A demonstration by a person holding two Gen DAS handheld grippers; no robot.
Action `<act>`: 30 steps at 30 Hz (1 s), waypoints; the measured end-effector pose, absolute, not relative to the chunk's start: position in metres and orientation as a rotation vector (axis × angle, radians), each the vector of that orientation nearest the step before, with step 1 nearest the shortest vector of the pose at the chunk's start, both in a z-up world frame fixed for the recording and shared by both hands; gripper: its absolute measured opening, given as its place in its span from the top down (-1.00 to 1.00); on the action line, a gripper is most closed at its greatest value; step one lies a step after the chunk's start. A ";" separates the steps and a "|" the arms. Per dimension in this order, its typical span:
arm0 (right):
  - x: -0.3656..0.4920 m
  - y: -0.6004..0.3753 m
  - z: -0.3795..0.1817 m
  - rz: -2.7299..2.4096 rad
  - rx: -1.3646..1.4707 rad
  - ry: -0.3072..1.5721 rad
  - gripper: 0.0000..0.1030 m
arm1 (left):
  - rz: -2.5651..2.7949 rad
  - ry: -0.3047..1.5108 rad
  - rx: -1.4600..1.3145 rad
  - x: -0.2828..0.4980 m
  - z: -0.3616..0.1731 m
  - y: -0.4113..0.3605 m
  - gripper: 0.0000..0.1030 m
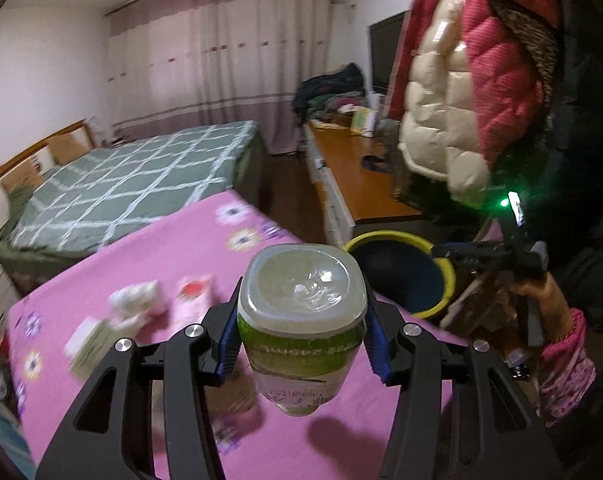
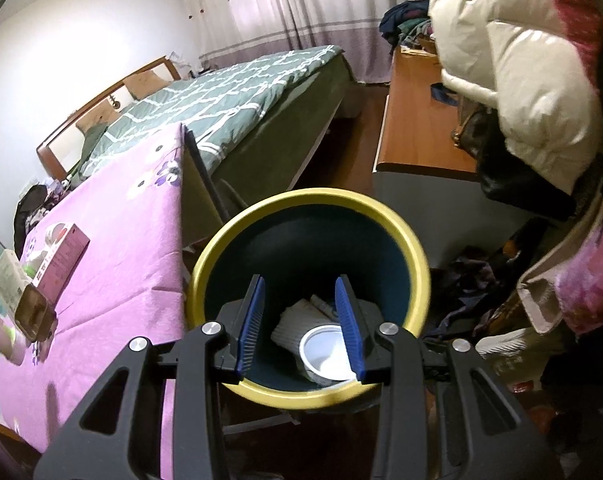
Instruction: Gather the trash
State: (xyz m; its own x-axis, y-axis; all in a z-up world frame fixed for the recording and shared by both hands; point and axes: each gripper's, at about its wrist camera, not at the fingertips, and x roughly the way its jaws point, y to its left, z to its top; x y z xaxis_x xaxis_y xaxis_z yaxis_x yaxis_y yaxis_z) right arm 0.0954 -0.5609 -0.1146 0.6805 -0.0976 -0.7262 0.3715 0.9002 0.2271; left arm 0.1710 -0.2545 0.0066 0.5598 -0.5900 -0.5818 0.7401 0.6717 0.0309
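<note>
Holding 1 bottle [image 1: 301,320] pinched in left gripper [image 1: 301,332]; right gripper [image 2: 300,326] spread, empty, above 1 bin [image 2: 417,248] w/ 2 cups [image 2: 325,350] by our table edge [image 2: 180,184]

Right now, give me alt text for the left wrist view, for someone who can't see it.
The left claw grips a clear plastic bottle with a green label, bottom toward the camera, above a pink flowered tablecloth. A yellow-rimmed bin stands just beyond, with the right claw over it.

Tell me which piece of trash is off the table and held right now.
The clear plastic bottle with the green label, clamped in the left gripper; the boxes lie on the pink cloth.
</note>
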 end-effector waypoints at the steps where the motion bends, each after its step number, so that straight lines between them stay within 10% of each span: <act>1: 0.091 -0.563 -0.114 -0.279 0.370 0.781 0.32 | -0.821 0.568 0.287 0.173 0.008 -0.268 0.00; 17: 0.050 -0.595 -0.118 -0.386 0.393 0.787 0.16 | -1.014 0.692 0.296 0.224 -0.059 -0.472 -0.05; 20: 0.047 -0.594 -0.118 -0.386 0.388 0.788 0.12 | -0.969 0.690 0.288 0.229 -0.070 -0.476 -0.58; 30: 0.069 -0.563 -0.118 -0.314 0.353 0.811 0.12 | -0.851 0.639 0.175 0.233 -0.037 -0.378 -0.69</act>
State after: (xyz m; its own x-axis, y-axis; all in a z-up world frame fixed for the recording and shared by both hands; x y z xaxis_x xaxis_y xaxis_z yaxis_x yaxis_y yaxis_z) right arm 0.0692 -0.5633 -0.1178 0.6486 -0.1373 -0.7487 0.4031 0.8963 0.1848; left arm 0.2332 -0.3782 -0.0370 0.4867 -0.6445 -0.5898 0.7461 0.6578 -0.1031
